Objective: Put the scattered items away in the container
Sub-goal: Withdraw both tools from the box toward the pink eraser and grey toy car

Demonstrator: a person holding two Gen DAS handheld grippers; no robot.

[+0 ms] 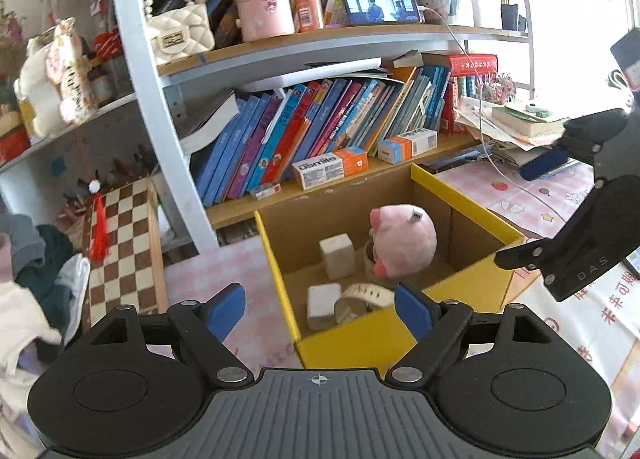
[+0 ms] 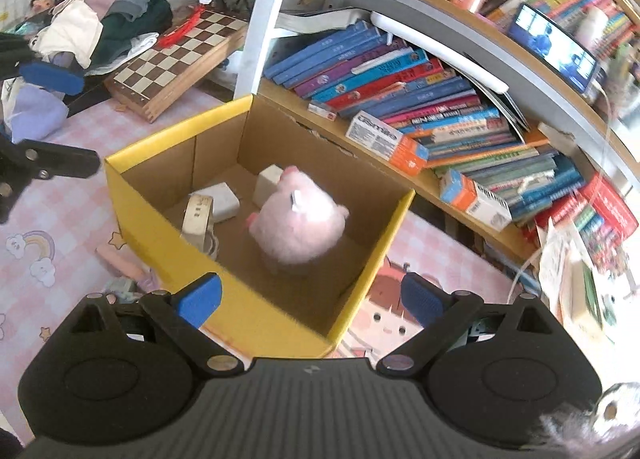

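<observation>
A yellow cardboard box [image 1: 460,187] [image 2: 148,199] stands open on the pink tablecloth. Inside lie a pink plush pig [image 1: 404,239] [image 2: 300,219], a pale block [image 1: 338,255] [image 2: 267,183], a white adapter [image 1: 322,301] [image 2: 222,197] and a roll of measuring tape [image 1: 362,295] [image 2: 198,217]. My left gripper [image 1: 320,309] is open and empty, just in front of the box's near wall. My right gripper [image 2: 310,299] is open and empty above the box's near corner; it also shows at the right of the left wrist view [image 1: 560,219].
A bookshelf [image 1: 320,131] full of books runs behind the box, with small cartons [image 2: 386,141] on its ledge. A chessboard [image 1: 120,247] [image 2: 176,55] leans at the left beside a clothes pile [image 2: 100,19]. A small pink item [image 2: 120,263] lies on the cloth by the box.
</observation>
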